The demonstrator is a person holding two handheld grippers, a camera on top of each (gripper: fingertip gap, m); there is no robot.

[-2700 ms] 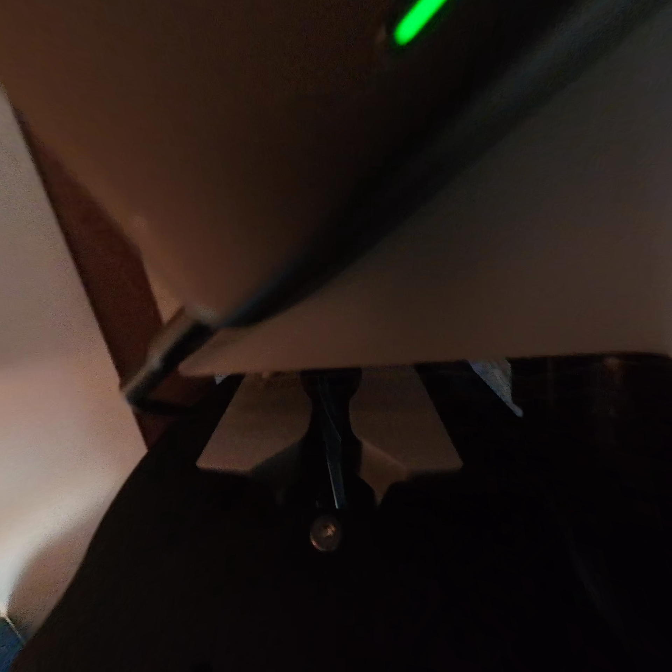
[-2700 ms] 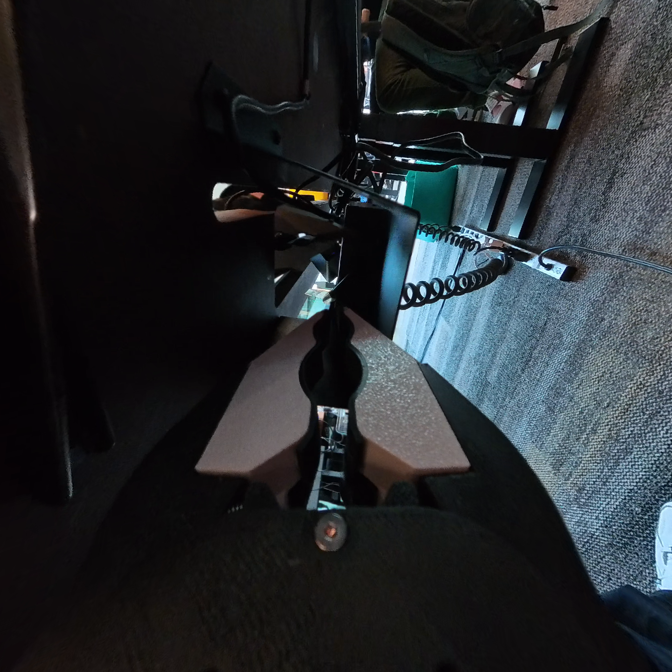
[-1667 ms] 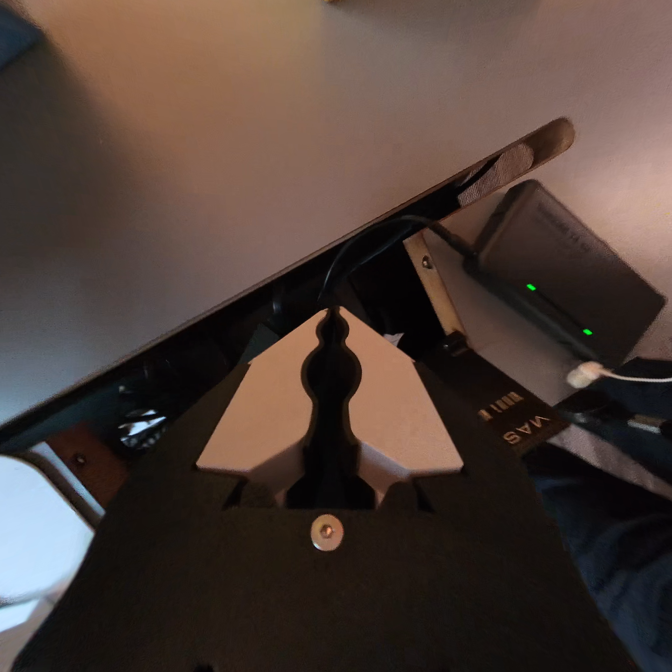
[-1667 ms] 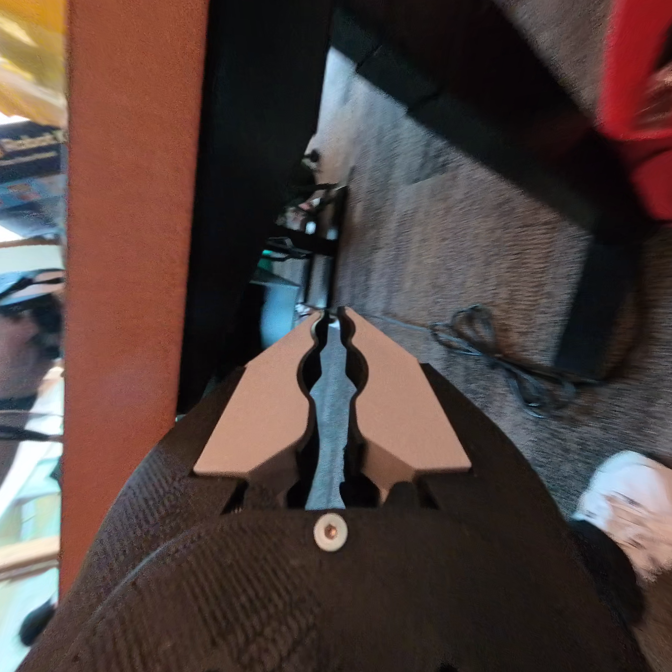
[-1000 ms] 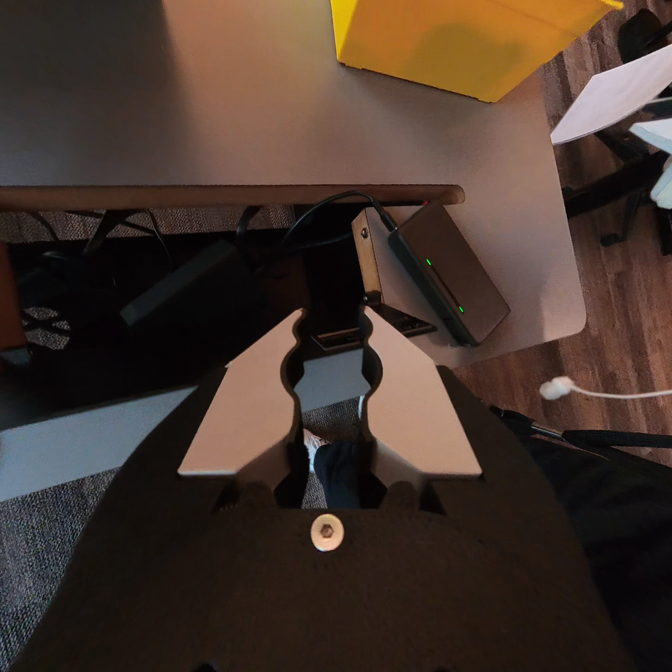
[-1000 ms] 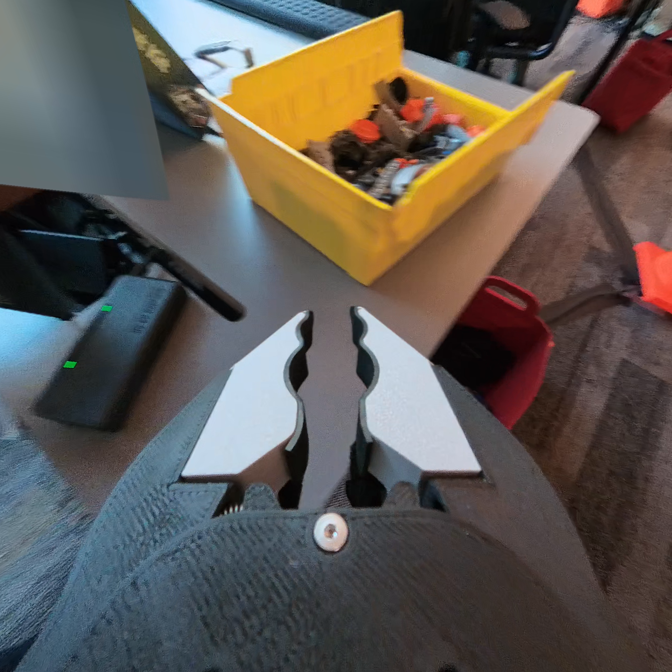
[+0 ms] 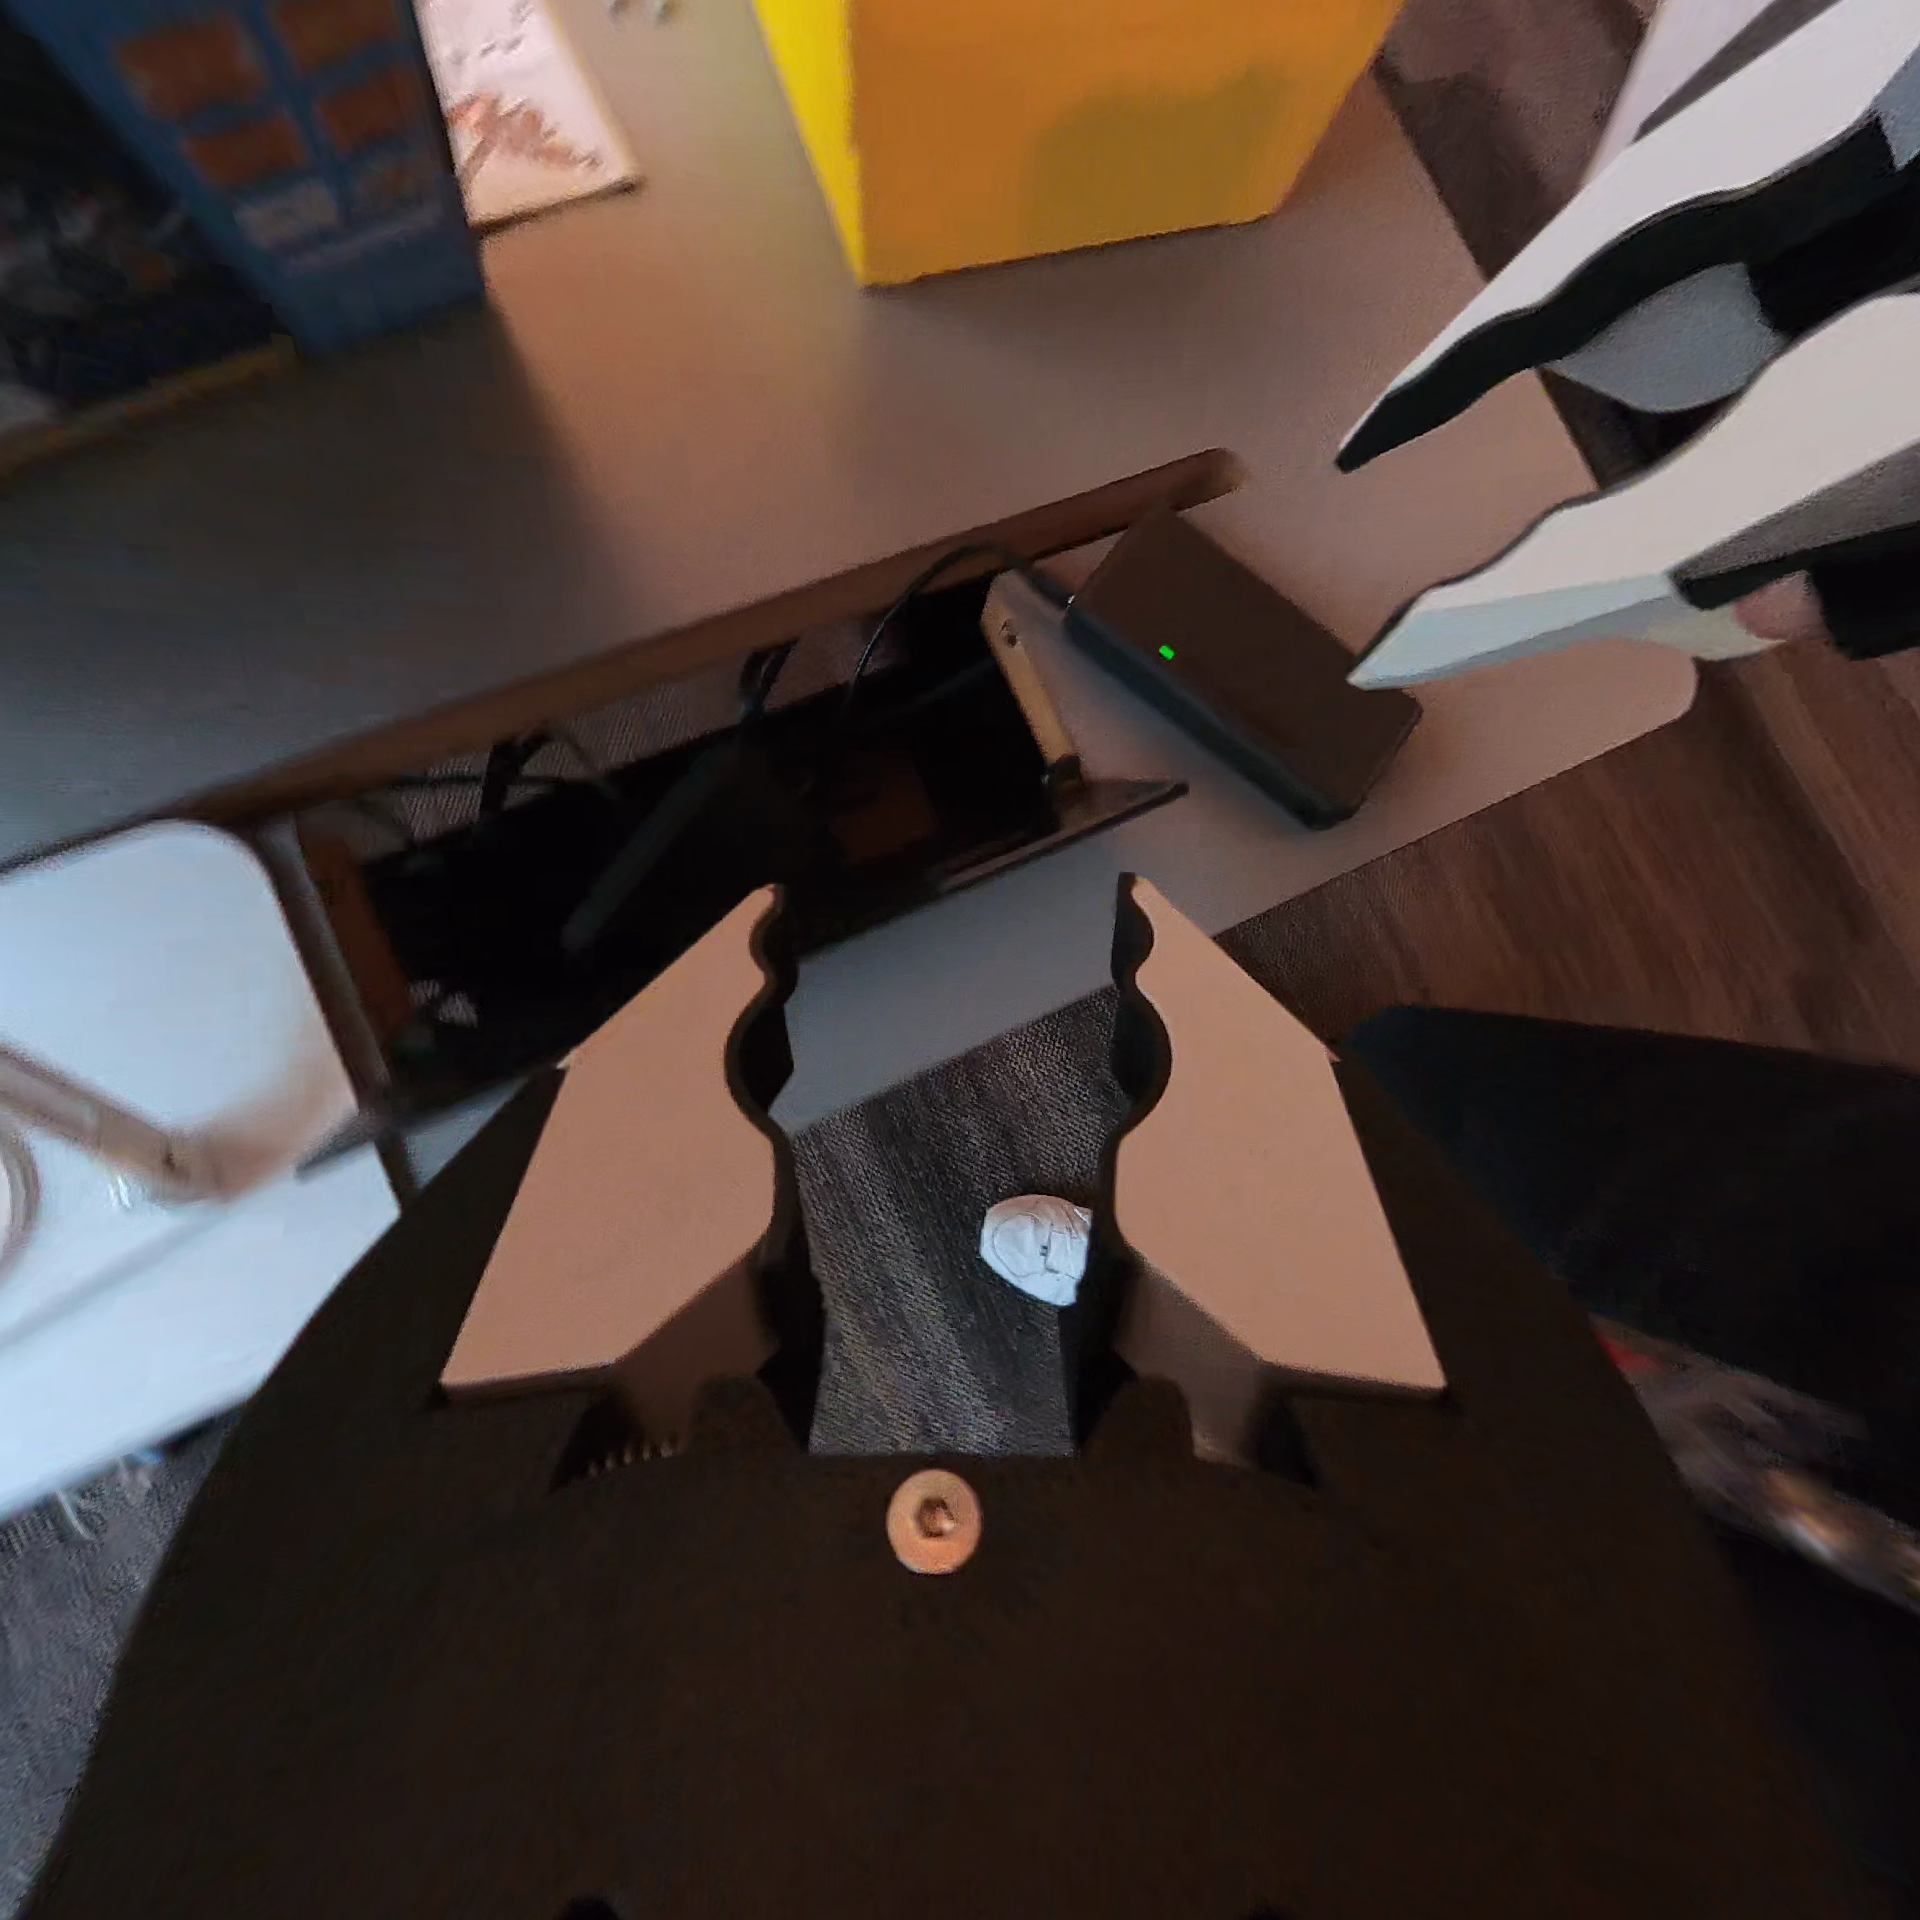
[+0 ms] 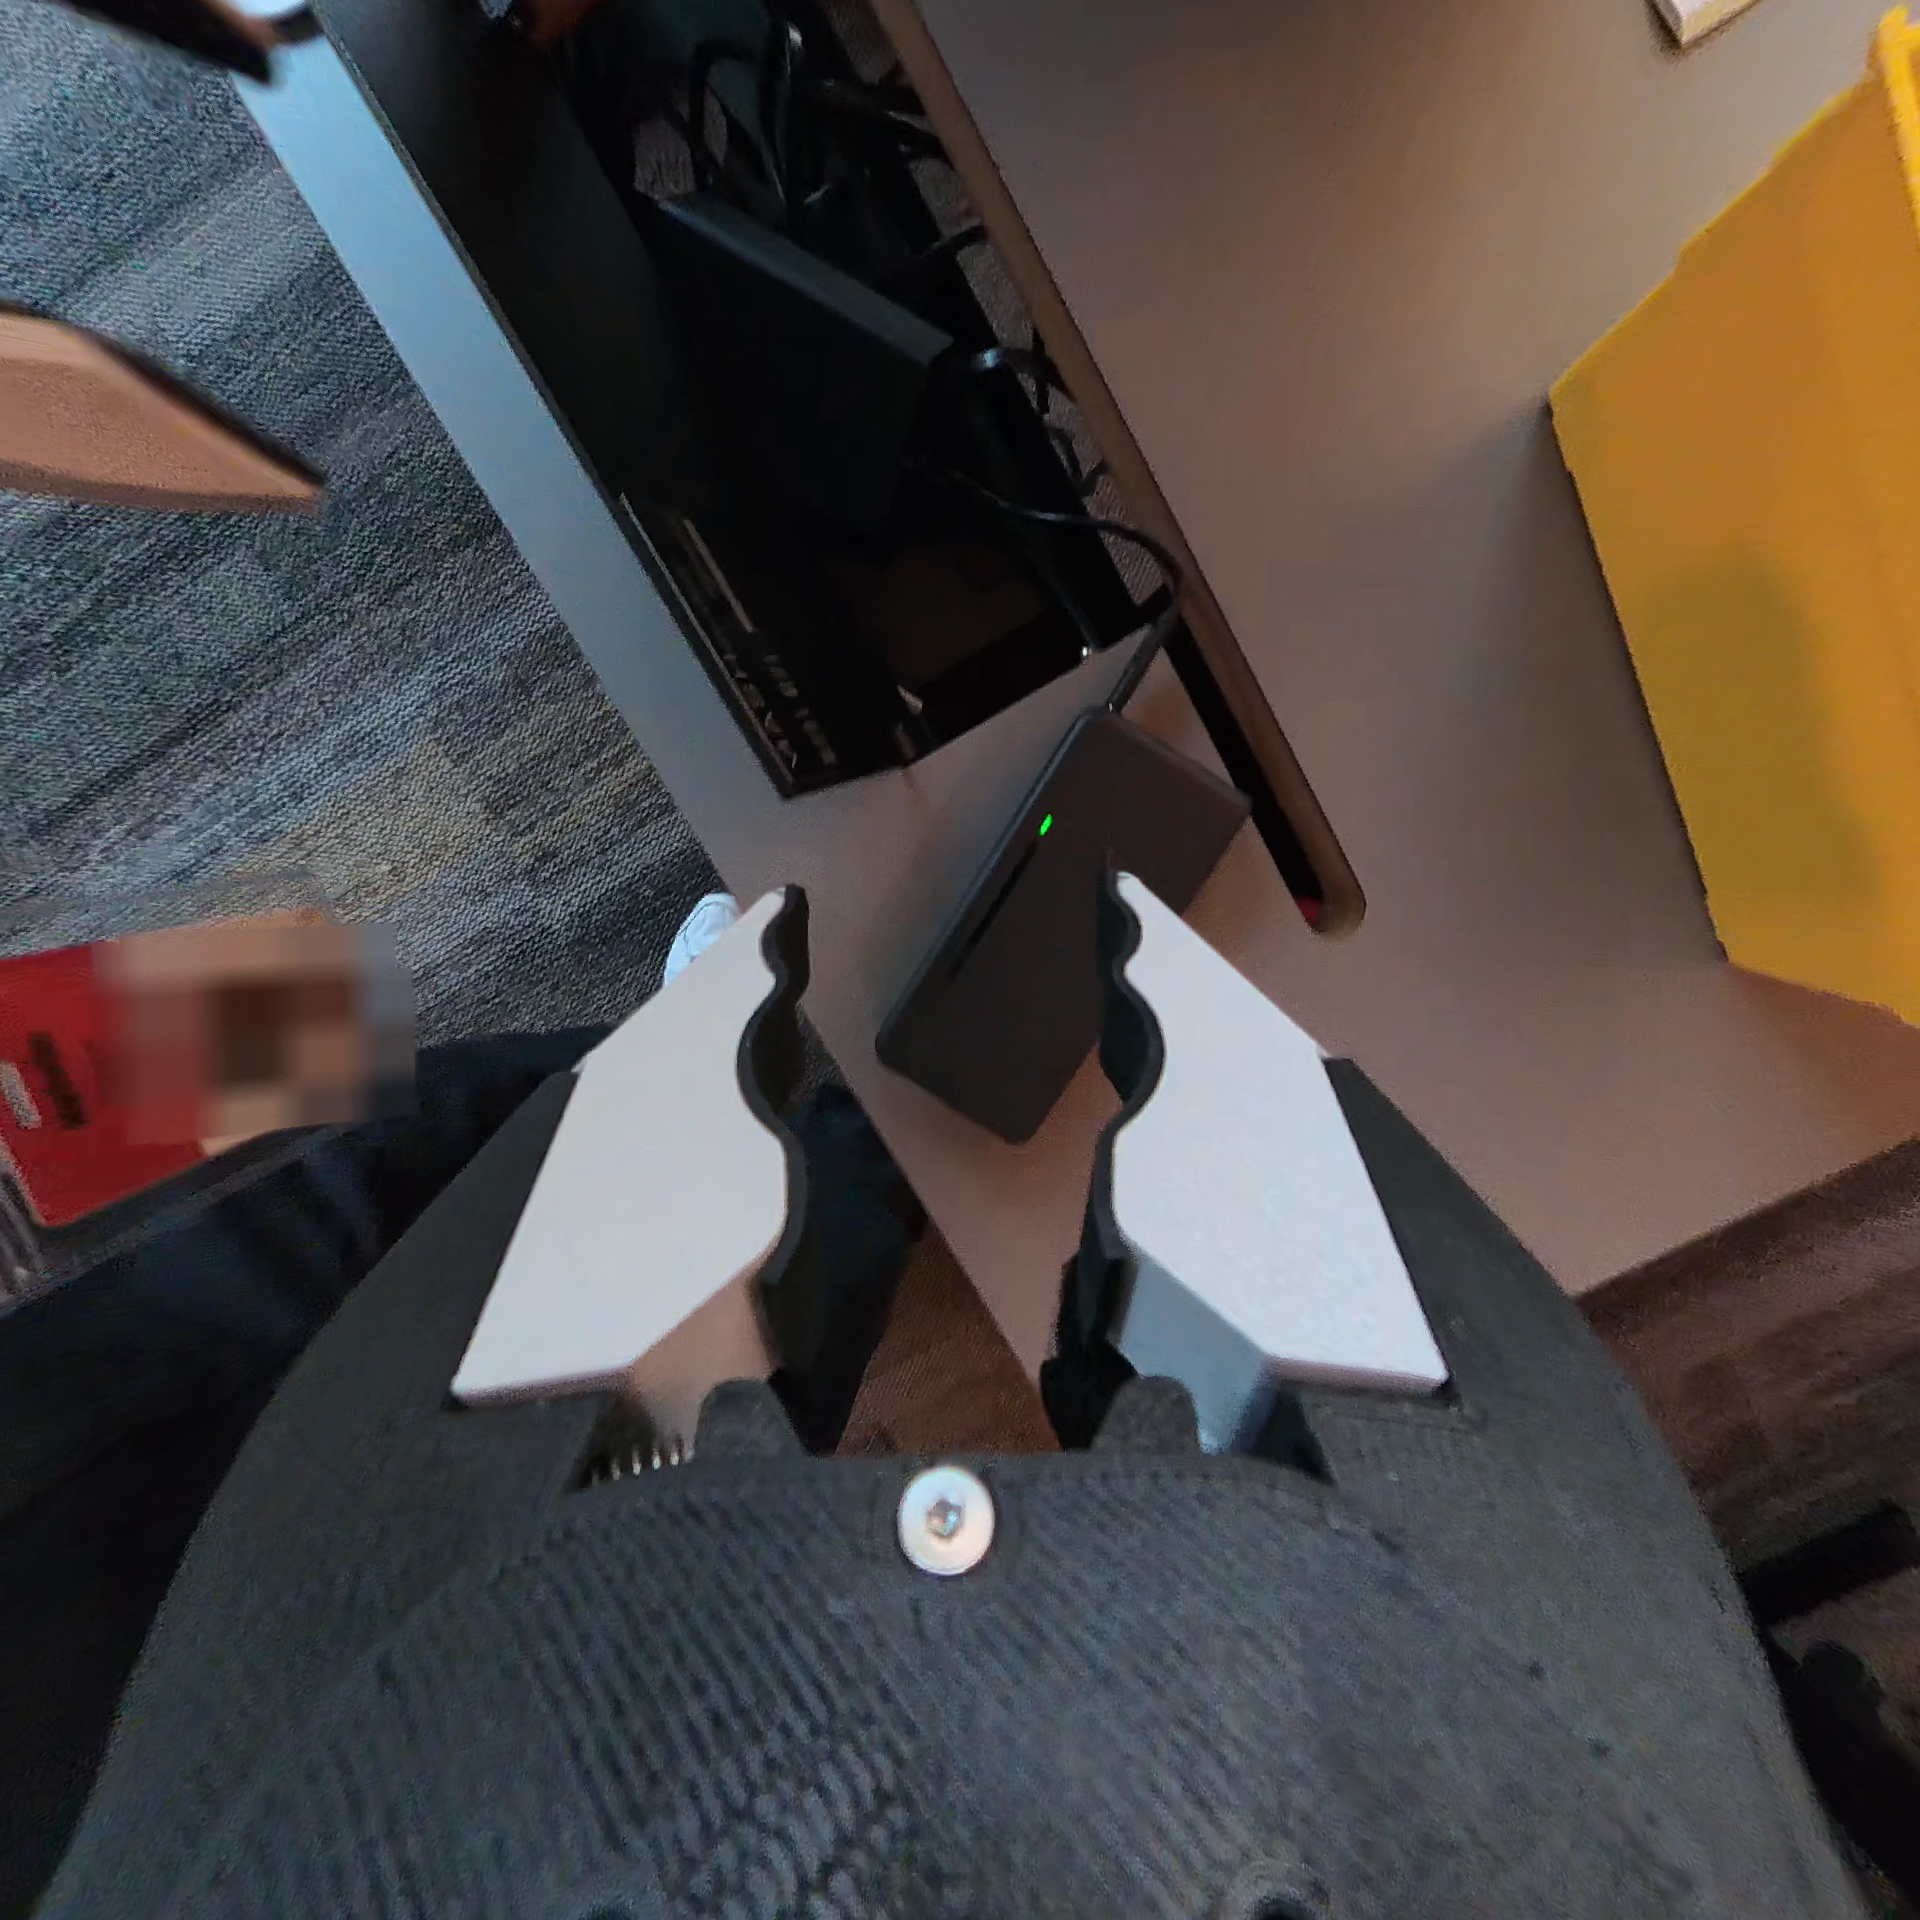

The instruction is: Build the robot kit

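Spread wide and empty on both sides: right tongs (image 8: 956, 894) with a broad gap and nothing in it, left tongs (image 7: 951, 894) just as far apart and just as bare. Straight ahead of the right tongs, framed between the two fingers in the right wrist view: a flat black device with a green light (image 8: 1039, 966), lying flat on the grey table (image 8: 1351, 312) close to a rounded table corner. Long axis roughly in line with the pointing direction of the right tongs, leaning a little to the right, far end plugged into a black cable (image 8: 1132, 644) that runs off into a slot in the table. Right edge of the device partly hidden behind the right finger; no contact visible, height above it impossible to tell. Beyond the device and to its right, well apart: a yellow bin (image 8: 1766, 623) on the same table. To the device's left, under the slot: a black tray of cables (image 8: 727, 468). From the left wrist view, far less close: device ahead and off to the right of the left tongs, with the right tongs reaching in just over its near end. Between the left fingers only grey carpet (image 7: 914, 1195) and a white shoe (image 7: 1039, 1262), both down off the table's edge. Nearer of the two by a clear margin: the right.
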